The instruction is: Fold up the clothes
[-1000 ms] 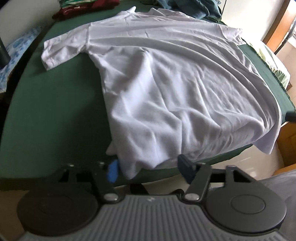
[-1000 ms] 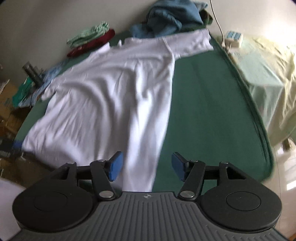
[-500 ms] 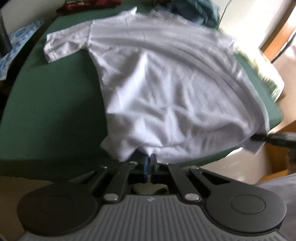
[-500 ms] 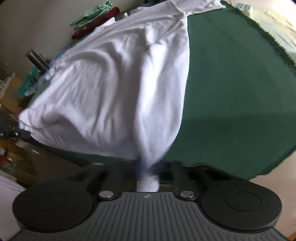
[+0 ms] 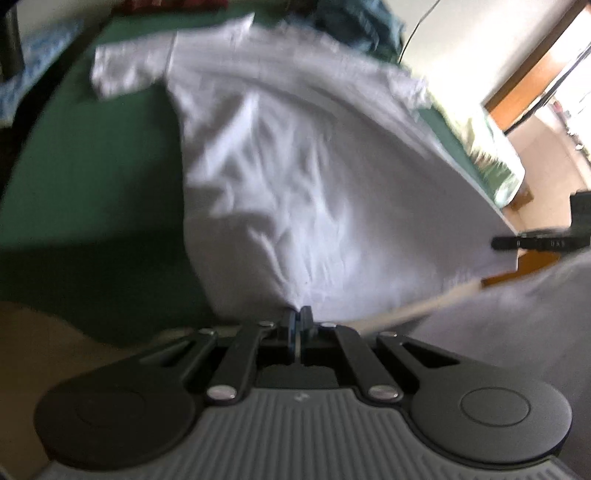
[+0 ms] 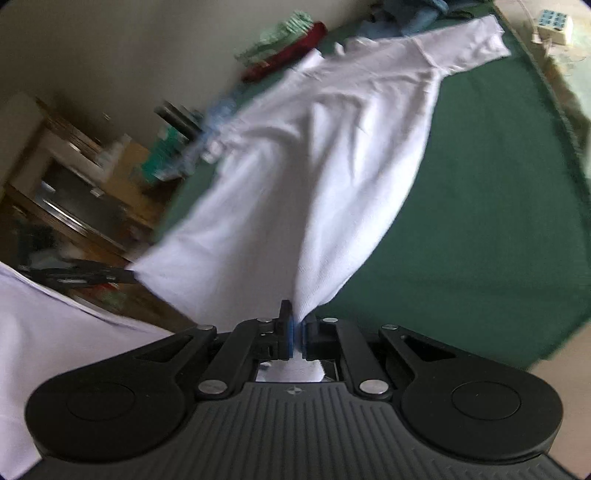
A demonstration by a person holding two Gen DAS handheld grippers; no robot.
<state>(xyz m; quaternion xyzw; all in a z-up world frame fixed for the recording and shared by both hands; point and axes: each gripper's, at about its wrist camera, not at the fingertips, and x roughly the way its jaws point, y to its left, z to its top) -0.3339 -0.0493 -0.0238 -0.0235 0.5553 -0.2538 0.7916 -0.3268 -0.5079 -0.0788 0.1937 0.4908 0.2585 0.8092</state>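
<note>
1. Between the blue pads of the left gripper (image 5: 297, 328), in the left wrist view, a hem corner of the white T-shirt (image 5: 295, 177) is pinched; the jaws are closed tight on the fabric.
2. Ahead of that claw the shirt rises off the green tablecloth (image 5: 85, 177) and stretches away to its sleeve (image 5: 125, 72), which lies flat at the far left. The picture is blurred.
3. Off to the claw's right, the right gripper (image 5: 532, 242) shows as a dark bar at the other hem corner. My reading: the hem is held taut between the two so the lower half can be carried toward the collar in one fold.
4. Beyond the shirt lies a heap of blue-green clothes (image 5: 354, 26), too blurred to tell apart.
5. Between the pads of the right gripper (image 6: 297, 334), in the right wrist view, the shirt (image 6: 314, 177) is also clamped, a tuft of cloth bunched behind the narrow jaws.
6. To this claw's left the left gripper (image 6: 77, 275) holds the opposite corner; to its right the tablecloth (image 6: 498, 221) is bare.
7. Far ahead sit folded red and green garments (image 6: 284, 44). No container is in view.
</note>
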